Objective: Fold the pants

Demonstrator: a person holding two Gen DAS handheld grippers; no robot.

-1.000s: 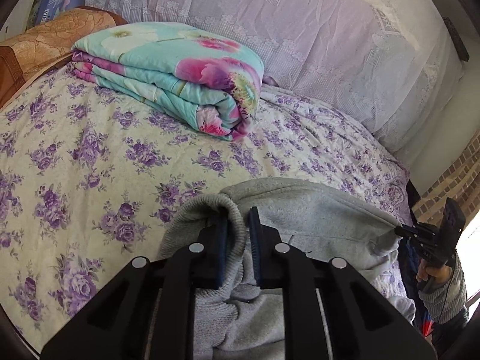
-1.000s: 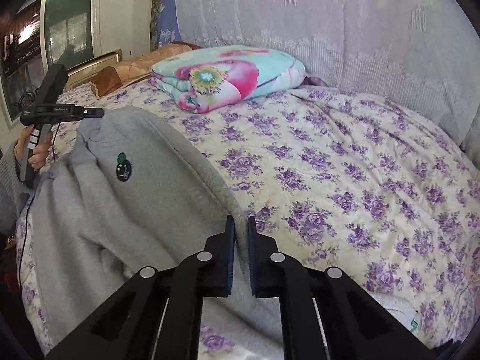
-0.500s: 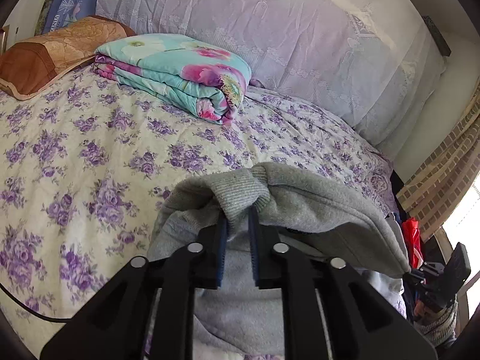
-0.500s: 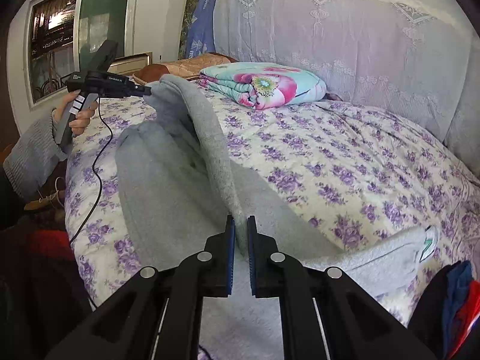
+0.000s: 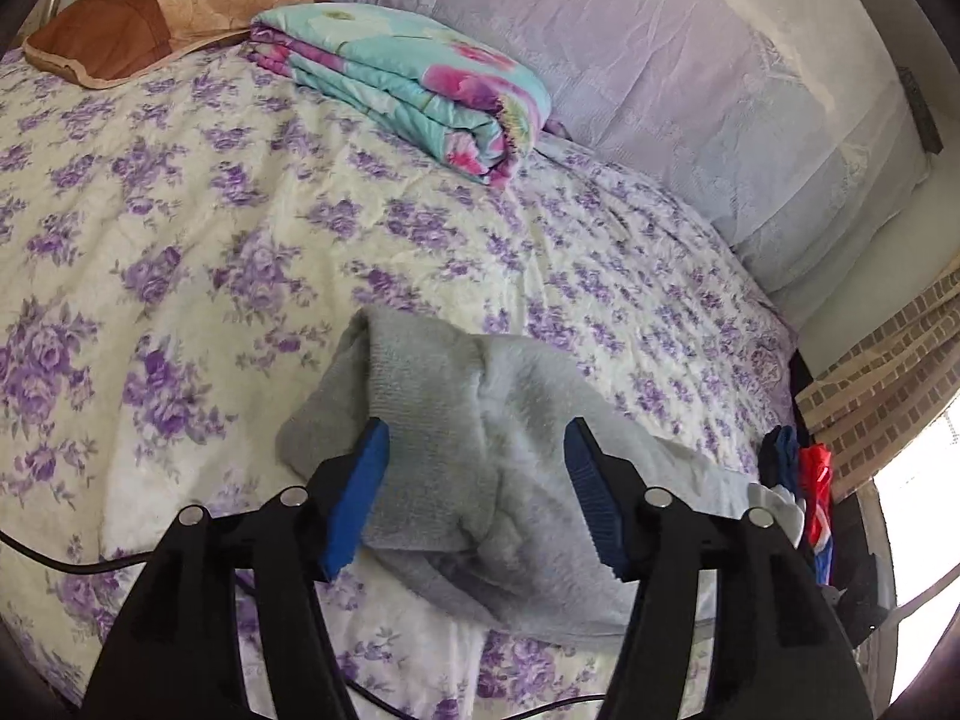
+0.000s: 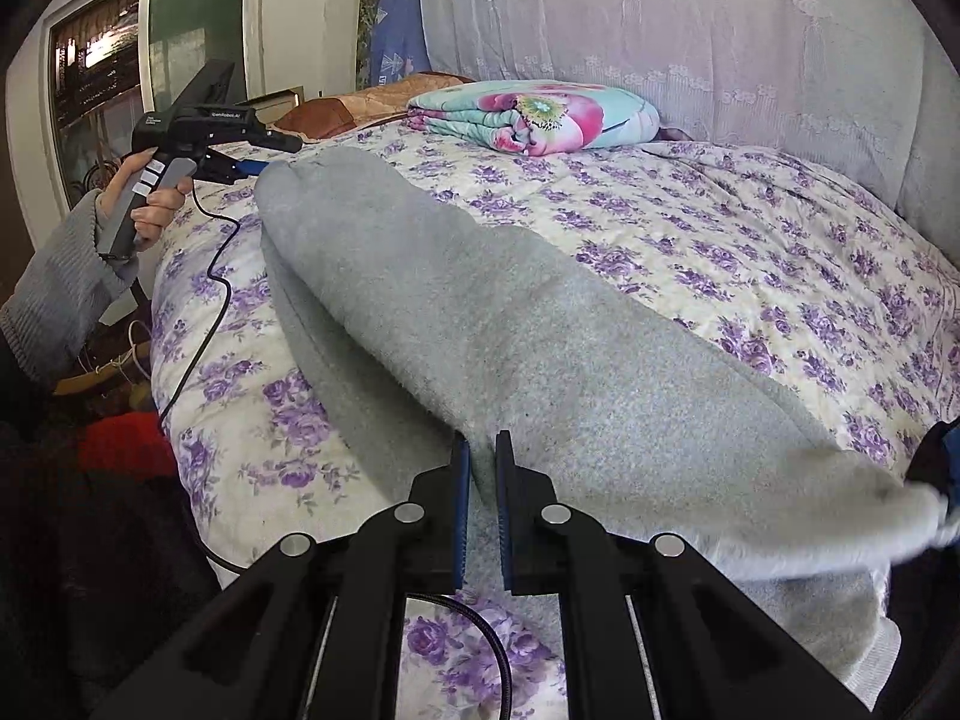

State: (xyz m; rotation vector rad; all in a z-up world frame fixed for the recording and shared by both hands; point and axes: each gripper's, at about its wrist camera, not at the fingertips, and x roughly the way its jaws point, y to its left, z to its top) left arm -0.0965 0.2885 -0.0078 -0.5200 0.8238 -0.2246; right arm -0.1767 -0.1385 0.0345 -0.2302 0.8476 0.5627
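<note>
Grey pants (image 6: 540, 324), lengthwise fold laid on bed (image 5: 180, 240): left hand-held gripper (image 5: 474, 498) spread, right hand-held gripper (image 6: 478, 516) apparently pinching fabric; next, release and smooth.

you're in a home bedroom: bed (image 5: 240, 210) under purple-flowered sheet, folded floral quilt (image 5: 408, 78), brown pillow (image 5: 150, 30), window (image 6: 144, 60) beside it.

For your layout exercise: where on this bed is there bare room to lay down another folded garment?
Free: the flowered bedspread between the grey pants and the folded quilt; also right of the pants, toward the lace-covered headboard. Crowded: the near edge, with pants, black cable and both tongs.
</note>
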